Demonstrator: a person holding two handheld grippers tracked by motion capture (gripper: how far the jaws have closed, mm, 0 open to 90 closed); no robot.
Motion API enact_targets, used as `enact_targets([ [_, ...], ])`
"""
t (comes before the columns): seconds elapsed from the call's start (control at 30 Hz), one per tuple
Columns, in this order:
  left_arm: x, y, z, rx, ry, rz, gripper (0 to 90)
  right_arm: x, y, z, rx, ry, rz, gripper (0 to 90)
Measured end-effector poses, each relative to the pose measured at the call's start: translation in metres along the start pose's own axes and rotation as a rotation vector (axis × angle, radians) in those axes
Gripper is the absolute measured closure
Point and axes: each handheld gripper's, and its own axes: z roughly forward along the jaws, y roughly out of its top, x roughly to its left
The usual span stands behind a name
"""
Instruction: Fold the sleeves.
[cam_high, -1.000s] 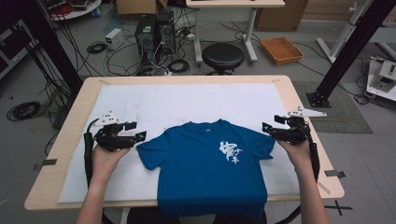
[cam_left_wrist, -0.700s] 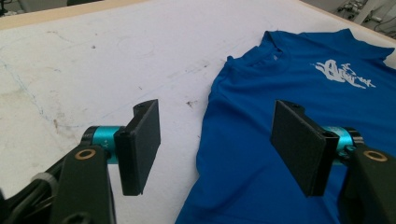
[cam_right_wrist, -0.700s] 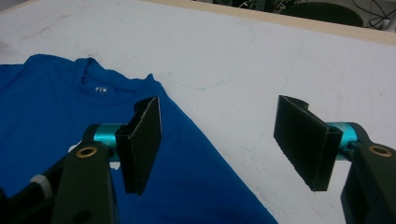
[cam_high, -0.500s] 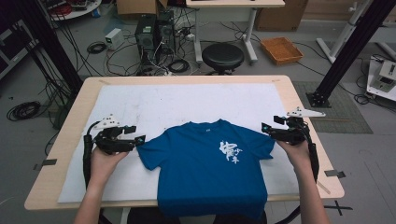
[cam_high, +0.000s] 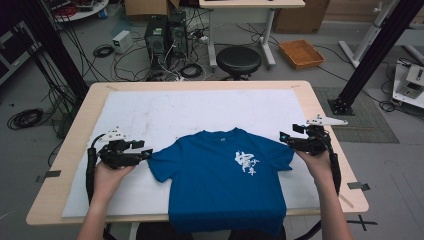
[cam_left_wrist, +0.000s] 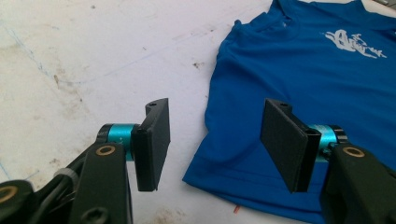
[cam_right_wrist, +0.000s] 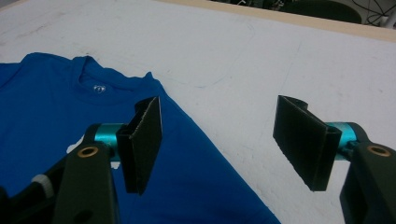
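The T-shirt (cam_high: 225, 185) is soft blue cloth, matt, with a fine knit and a stitched hem; its white print (cam_high: 247, 162) looks flat and slightly cracked. The white sheet (cam_high: 200, 112) under it is matt, smooth, stained with grey marks and thin pen lines. The table (cam_high: 330, 130) edge is light wood, pale and smooth. The left gripper (cam_left_wrist: 215, 140) has matt black plastic pads (cam_left_wrist: 156, 140), a shiny turquoise metal collar (cam_left_wrist: 119, 134) and brass-coloured rivets. The right gripper (cam_right_wrist: 219, 142) is made of the same materials.
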Motion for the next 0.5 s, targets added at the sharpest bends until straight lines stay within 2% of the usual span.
enact_targets([
  [0.3,0.0023,-0.003,0.0038,0.028,0.007,-0.016,48.9,-0.0006,-0.0004,0.0,0.001,0.0,0.002,32.7],
  [0.5,0.0037,-0.0037,0.0064,0.049,0.027,-0.032,53.4,-0.0002,-0.0005,0.0004,0.004,-0.005,0.002,32.7],
])
